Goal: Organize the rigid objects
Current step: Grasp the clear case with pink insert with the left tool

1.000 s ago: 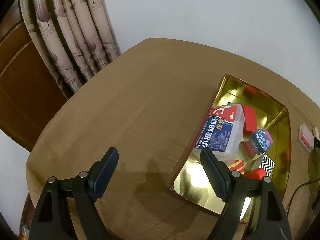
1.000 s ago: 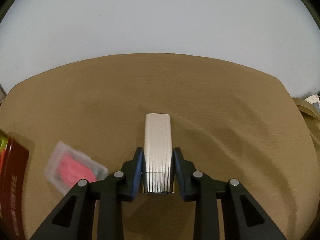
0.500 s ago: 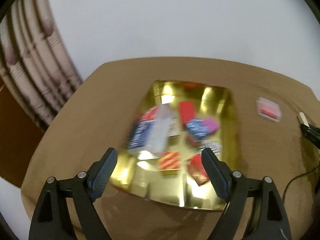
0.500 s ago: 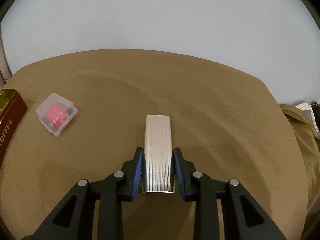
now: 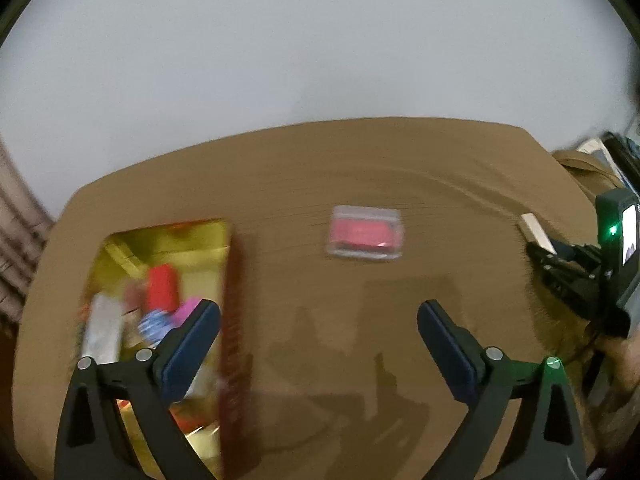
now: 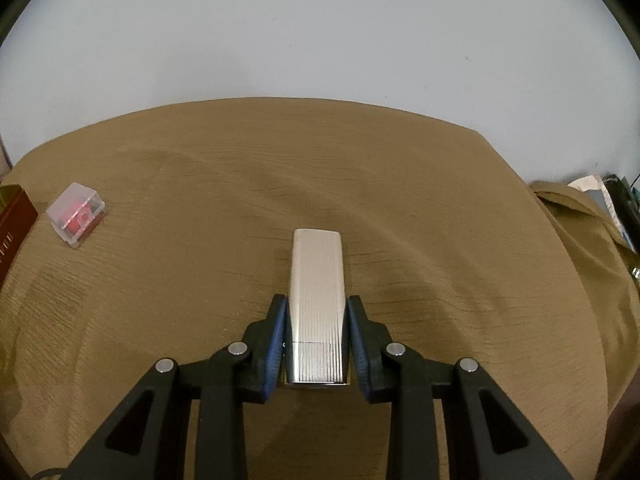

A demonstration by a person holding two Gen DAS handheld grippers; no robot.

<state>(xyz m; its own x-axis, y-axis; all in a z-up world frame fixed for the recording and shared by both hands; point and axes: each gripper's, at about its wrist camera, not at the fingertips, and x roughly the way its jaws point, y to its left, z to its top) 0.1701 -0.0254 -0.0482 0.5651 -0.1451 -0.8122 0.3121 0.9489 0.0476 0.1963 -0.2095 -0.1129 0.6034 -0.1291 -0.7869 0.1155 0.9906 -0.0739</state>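
Note:
My right gripper (image 6: 317, 320) is shut on a ribbed silver lighter-like case (image 6: 317, 288), held above the tan tablecloth; the same case (image 5: 536, 230) shows at the far right of the left wrist view. My left gripper (image 5: 318, 328) hangs over bare cloth with its jaws opening wide and nothing between them. A clear plastic box with a red insert (image 5: 365, 233) lies ahead of it, also seen at the left in the right wrist view (image 6: 76, 215). The gold-lined tin (image 5: 224, 264) with red outer walls holds several small boxes, left of the left gripper.
The tin's red corner (image 6: 14, 216) sits at the left edge of the right wrist view. A tan-covered seat with papers and dark items (image 6: 608, 196) stands beyond the table's right edge. Patterned curtains (image 5: 16, 216) hang at the far left.
The left gripper swung right from over the tin to the bare cloth facing the clear box, its jaws wider. The right gripper, still holding the silver case, shifted so the clear box sits farther away.

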